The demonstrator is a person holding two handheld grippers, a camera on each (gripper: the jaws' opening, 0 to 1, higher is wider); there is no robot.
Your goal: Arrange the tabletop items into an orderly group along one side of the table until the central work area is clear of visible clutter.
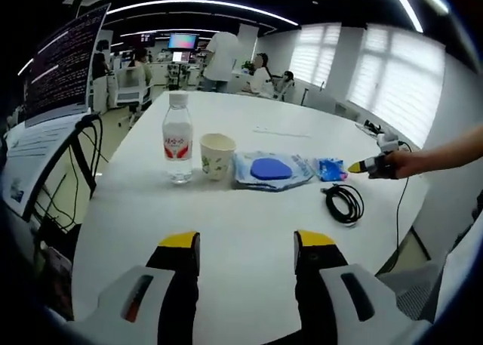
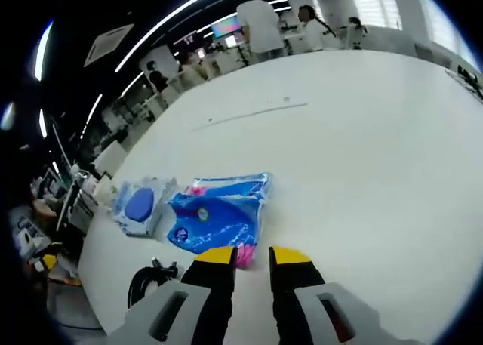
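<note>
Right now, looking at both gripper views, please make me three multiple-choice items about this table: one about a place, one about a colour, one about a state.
1. Where does the paper cup stand?
A. Between the water bottle and the wipes pack
B. On the black cable
C. At the near table edge

2. What colour is the flap on the wipes pack?
A. Red
B. Blue
C. Green

3. How is the right gripper?
A. Wide open above the bottle
B. Shut on the cable
C. Jaws near together at the edge of the blue packet

Answers: 1 A, the left gripper view shows the cup beside the bottle, with the wipes on its other side. 2 B, the oval flap is blue in both views. 3 C, the right gripper view shows its yellow tips at the packet's near edge; a firm grip cannot be told.
</note>
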